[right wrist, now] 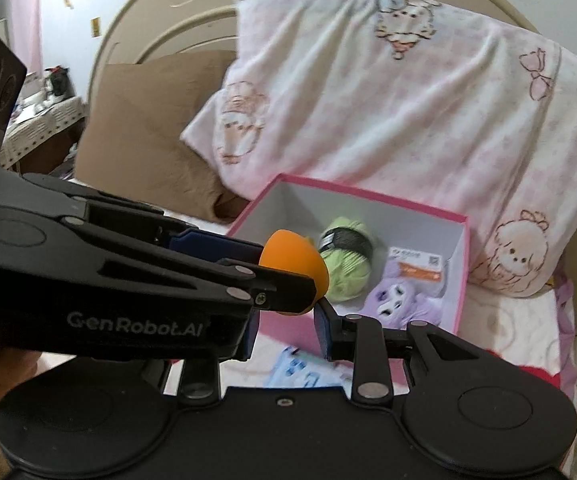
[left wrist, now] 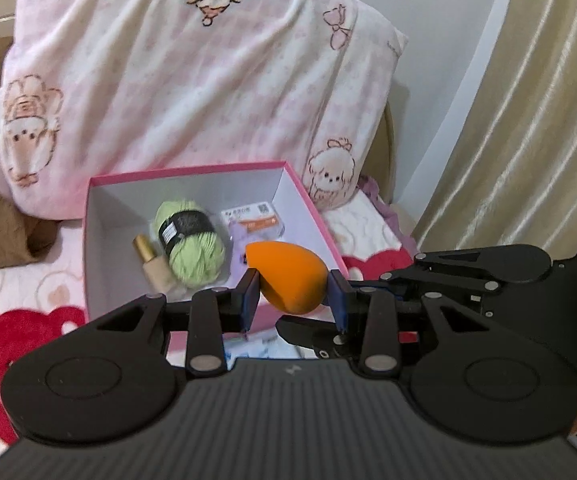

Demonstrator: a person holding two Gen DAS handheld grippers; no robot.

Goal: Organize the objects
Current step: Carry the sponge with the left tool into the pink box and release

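Observation:
An orange teardrop sponge point(left wrist: 288, 276) point(right wrist: 296, 256) hangs above the near wall of a pink-rimmed white box point(left wrist: 192, 170) point(right wrist: 368, 190). My left gripper point(left wrist: 294, 292) point(right wrist: 288, 268) is shut on it, blue pads pressing both sides. My right gripper point(right wrist: 286, 320) point(left wrist: 320, 304) comes in from the right and closes round the sponge's lower end; its left finger is hidden behind the left gripper. In the box lie a green yarn ball point(left wrist: 192, 240) point(right wrist: 348, 264), a gold-capped bottle point(left wrist: 150, 260), a small packet point(left wrist: 254, 220) and a purple toy point(right wrist: 392, 300).
The box sits on a bed with a pink-and-red bear blanket point(left wrist: 16, 320). A pink cartoon pillow point(left wrist: 168, 80) leans behind it, and a brown pillow point(right wrist: 148, 120) is to the left. A blue-and-white packet point(right wrist: 296, 372) lies in front of the box. A curtain point(left wrist: 528, 100) hangs on the right.

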